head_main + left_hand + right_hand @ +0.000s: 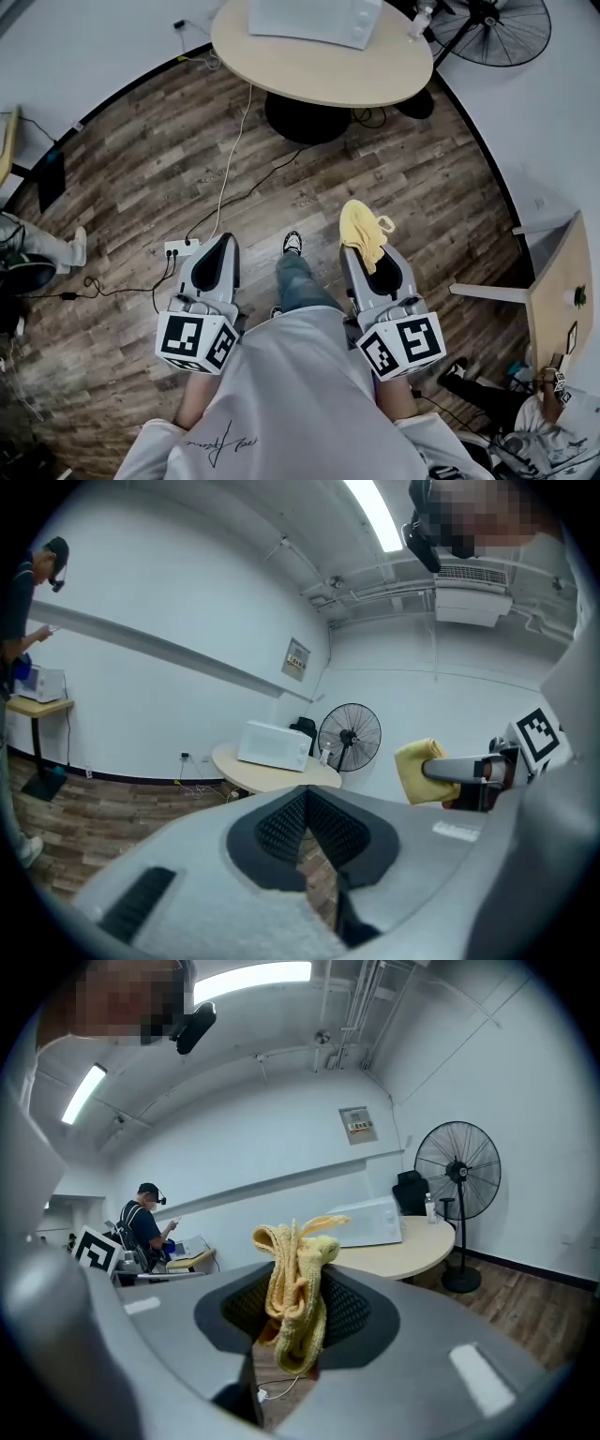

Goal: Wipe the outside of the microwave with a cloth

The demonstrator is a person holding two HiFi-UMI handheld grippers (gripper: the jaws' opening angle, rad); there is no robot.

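The step in hand is, I think, to bring the cloth [362, 228] to the microwave [314, 19], because the wiping has not yet begun. The microwave stands on the round worktop [375, 80], well apart from the person, with wooden floor [131, 159] between. The right hand-held gripper [371, 249] is clenched on the cloth, and the left hand-held gripper [223, 246] has its jaws closed together with nothing between them. To do this step well, the person should walk to the worktop with a firm grip and watch the white cable [230, 159] and the power strip [180, 248] that lie on the floor along the way. At the microwave it would be better to press a broad side of the cloth on the wall, not only the tip, since the cloth is bunched. The free left hand-held gripper could perhaps steady the microwave. The cloth is yellow, of a soft knitted kind, folded in several layers; one part stands up above the jaws and one part hangs below. The microwave is a white box with smooth sides.
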